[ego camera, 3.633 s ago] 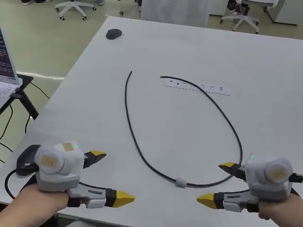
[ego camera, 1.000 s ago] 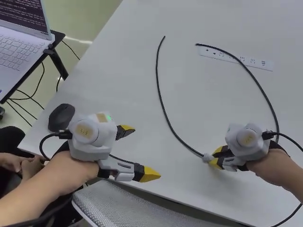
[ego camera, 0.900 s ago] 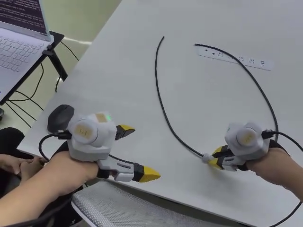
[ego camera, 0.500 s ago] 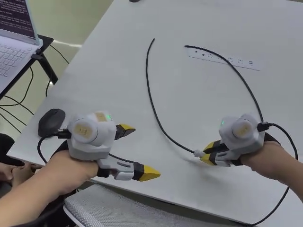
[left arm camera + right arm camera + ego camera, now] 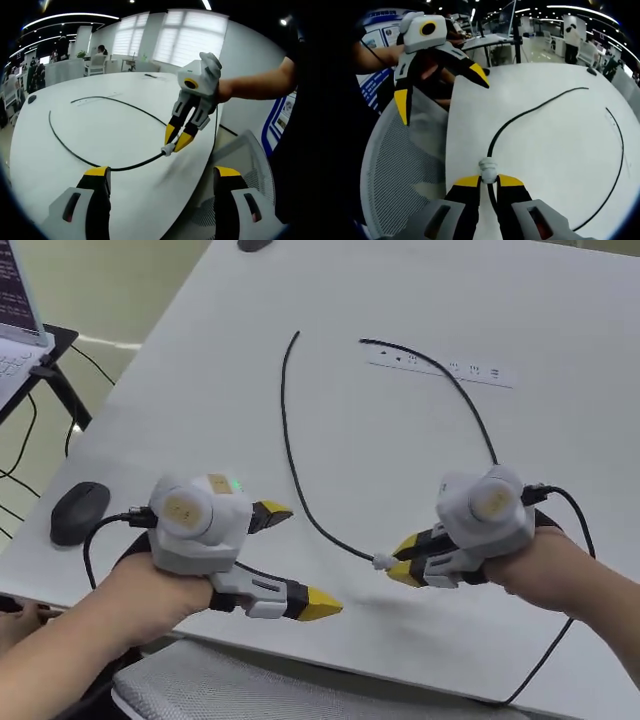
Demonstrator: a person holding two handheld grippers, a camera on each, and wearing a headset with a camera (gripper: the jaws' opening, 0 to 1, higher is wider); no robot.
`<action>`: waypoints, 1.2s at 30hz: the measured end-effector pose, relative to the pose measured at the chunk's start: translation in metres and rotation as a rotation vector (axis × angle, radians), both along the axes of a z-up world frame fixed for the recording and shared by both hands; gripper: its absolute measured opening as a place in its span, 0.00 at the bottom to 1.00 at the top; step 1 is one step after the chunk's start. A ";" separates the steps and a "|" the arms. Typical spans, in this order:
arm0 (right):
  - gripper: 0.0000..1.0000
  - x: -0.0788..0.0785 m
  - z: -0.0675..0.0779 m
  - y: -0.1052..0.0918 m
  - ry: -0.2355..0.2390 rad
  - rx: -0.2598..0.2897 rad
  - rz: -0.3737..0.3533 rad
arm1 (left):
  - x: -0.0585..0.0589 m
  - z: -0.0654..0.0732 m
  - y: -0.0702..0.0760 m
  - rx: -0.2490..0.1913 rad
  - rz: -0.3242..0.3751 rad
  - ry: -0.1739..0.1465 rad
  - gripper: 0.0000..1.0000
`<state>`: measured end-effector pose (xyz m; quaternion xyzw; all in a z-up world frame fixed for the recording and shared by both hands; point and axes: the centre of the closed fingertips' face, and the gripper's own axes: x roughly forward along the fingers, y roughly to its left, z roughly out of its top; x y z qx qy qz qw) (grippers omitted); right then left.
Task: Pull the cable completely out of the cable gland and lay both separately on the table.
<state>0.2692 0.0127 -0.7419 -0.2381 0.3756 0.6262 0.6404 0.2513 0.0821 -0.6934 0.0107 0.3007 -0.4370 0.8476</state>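
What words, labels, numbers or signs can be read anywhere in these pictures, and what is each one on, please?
No text can be read outright.
Laptop screen: rows of text, too small to read.
Power strip: small printed marks by the sockets, too small to read.
Blue poster: lines of writing, too blurred to read.

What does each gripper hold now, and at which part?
The right gripper is shut on the black cable right beside the white cable gland. The left gripper is open and holds nothing.
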 end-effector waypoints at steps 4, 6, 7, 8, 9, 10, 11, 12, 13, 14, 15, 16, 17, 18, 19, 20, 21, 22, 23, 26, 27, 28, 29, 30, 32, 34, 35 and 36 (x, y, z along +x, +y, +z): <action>0.06 -0.006 0.008 0.005 -0.003 0.012 0.018 | -0.002 -0.003 -0.006 0.007 -0.033 -0.007 0.83; 0.06 -0.009 0.014 0.009 -0.005 0.022 0.024 | -0.003 -0.005 -0.009 0.005 -0.046 -0.005 0.81; 0.06 -0.011 0.017 0.010 -0.005 0.028 0.026 | -0.004 -0.004 -0.010 0.002 -0.052 -0.007 0.81; 0.06 -0.012 0.020 0.012 -0.005 0.032 0.028 | -0.003 -0.005 -0.012 -0.005 -0.057 -0.009 0.81; 0.06 -0.013 0.021 0.012 -0.005 0.034 0.029 | -0.003 -0.005 -0.013 -0.008 -0.060 -0.007 0.80; 0.06 -0.015 0.024 0.014 -0.005 0.039 0.033 | -0.003 -0.005 -0.015 -0.013 -0.068 -0.010 0.80; 0.06 -0.018 0.027 0.015 -0.004 0.041 0.038 | -0.003 -0.004 -0.016 -0.016 -0.072 -0.015 0.80; 0.06 -0.019 0.028 0.016 -0.006 0.042 0.042 | -0.002 -0.003 -0.017 -0.020 -0.075 -0.019 0.79; 0.06 -0.020 0.030 0.017 -0.008 0.045 0.046 | -0.002 -0.002 -0.019 -0.029 -0.078 -0.020 0.79; 0.06 -0.022 0.032 0.018 -0.008 0.047 0.051 | -0.002 -0.002 -0.020 -0.033 -0.081 -0.019 0.78; 0.06 -0.023 0.034 0.018 -0.009 0.049 0.054 | -0.003 -0.002 -0.021 -0.035 -0.090 -0.021 0.78; 0.06 -0.024 0.036 0.019 -0.009 0.052 0.058 | -0.003 -0.001 -0.022 -0.034 -0.099 -0.023 0.77; 0.06 -0.026 0.038 0.020 -0.009 0.055 0.061 | -0.004 -0.001 -0.023 -0.032 -0.112 -0.026 0.77; 0.06 -0.028 0.041 0.022 -0.009 0.059 0.068 | -0.005 -0.001 -0.023 -0.031 -0.120 -0.029 0.76; 0.06 -0.029 0.043 0.023 -0.010 0.061 0.073 | -0.005 -0.001 -0.024 -0.031 -0.131 -0.031 0.76; 0.06 -0.031 0.046 0.024 -0.009 0.064 0.077 | -0.006 0.000 -0.025 -0.032 -0.136 -0.032 0.75; 0.06 -0.032 0.047 0.024 -0.010 0.065 0.083 | -0.006 0.000 -0.025 -0.032 -0.140 -0.032 0.74; 0.06 -0.033 0.049 0.025 -0.013 0.066 0.090 | -0.006 0.001 -0.026 -0.038 -0.143 -0.030 0.72; 0.06 -0.035 0.052 0.026 -0.013 0.067 0.098 | -0.006 0.001 -0.026 -0.042 -0.143 -0.030 0.71; 0.06 -0.039 0.058 0.029 -0.014 0.072 0.115 | -0.008 0.004 -0.029 -0.066 -0.154 -0.025 0.67; 0.06 -0.041 0.060 0.030 -0.012 0.072 0.123 | -0.008 0.004 -0.030 -0.068 -0.159 -0.023 0.66; 0.06 -0.042 0.060 0.030 -0.014 0.072 0.130 | -0.009 0.005 -0.031 -0.070 -0.166 -0.025 0.65; 0.06 -0.043 0.061 0.030 -0.016 0.071 0.134 | -0.010 0.006 -0.032 -0.072 -0.172 -0.027 0.64; 0.06 -0.043 0.062 0.031 -0.017 0.070 0.140 | -0.011 0.007 -0.033 -0.077 -0.180 -0.030 0.62; 0.06 -0.044 0.063 0.032 -0.016 0.073 0.144 | -0.011 0.008 -0.033 -0.083 -0.190 -0.035 0.59; 0.06 -0.044 0.063 0.032 -0.016 0.075 0.147 | -0.012 0.011 -0.035 -0.093 -0.199 -0.037 0.55; 0.06 -0.044 0.064 0.032 -0.016 0.075 0.148 | -0.012 0.012 -0.035 -0.099 -0.201 -0.034 0.54; 0.06 -0.045 0.064 0.031 -0.016 0.075 0.149 | -0.012 0.012 -0.035 -0.103 -0.203 -0.034 0.52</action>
